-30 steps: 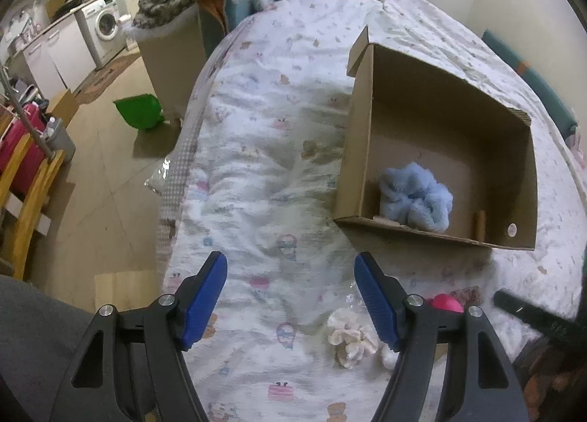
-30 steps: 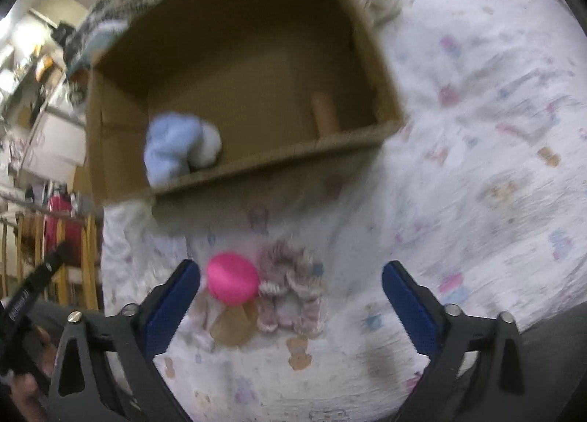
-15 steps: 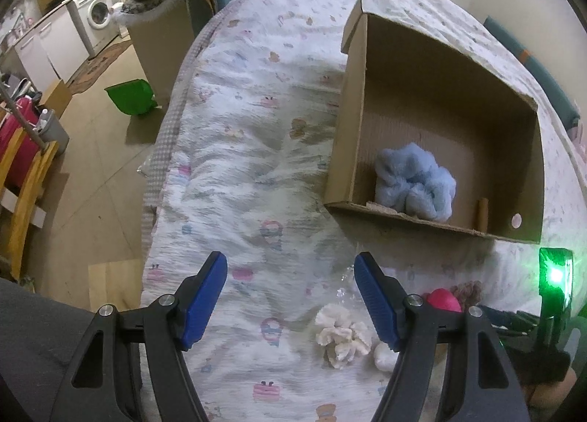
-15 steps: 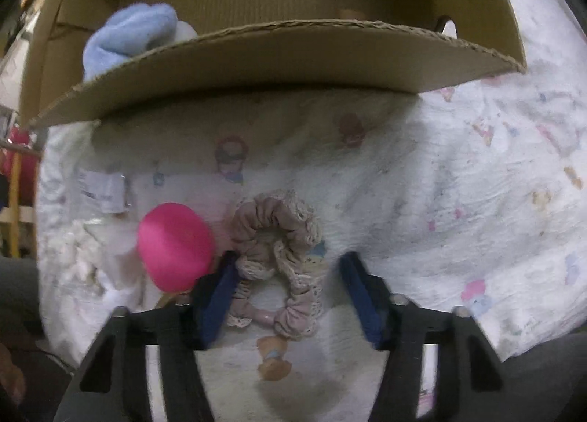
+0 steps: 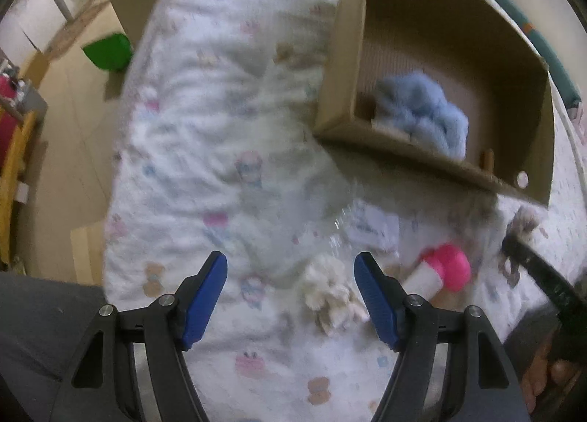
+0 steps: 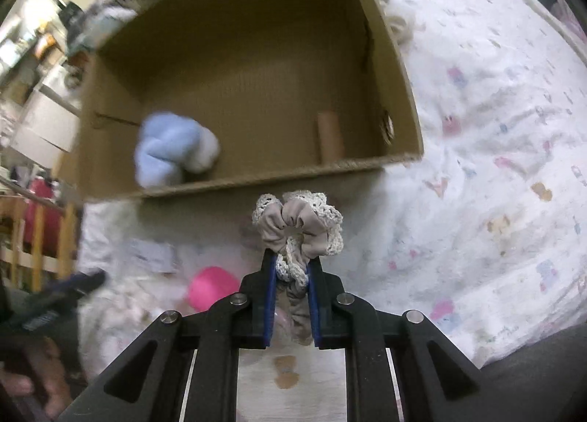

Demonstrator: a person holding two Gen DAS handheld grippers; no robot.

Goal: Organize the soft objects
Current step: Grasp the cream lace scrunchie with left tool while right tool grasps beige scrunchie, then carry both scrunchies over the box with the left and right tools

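Right gripper (image 6: 291, 260): fingers closing, pads already pressed on a beige lace-trimmed scrunchie (image 6: 299, 225), raised off the printed bedsheet (image 6: 495, 165) just short of the cardboard box (image 6: 400, 66) at 12 o'clock. Inside the box: blue fluffy scrunchie (image 6: 165, 154) at its 8 o'clock corner, small brown tube (image 6: 330, 139) at 5 o'clock. Left gripper (image 5: 291, 284): fingers apart, nothing between them, above the sheet. Cream scrunchie (image 5: 330, 297) beside its right finger; pink-capped object (image 5: 449, 269) at 3 o'clock. Left-wrist view blurred.
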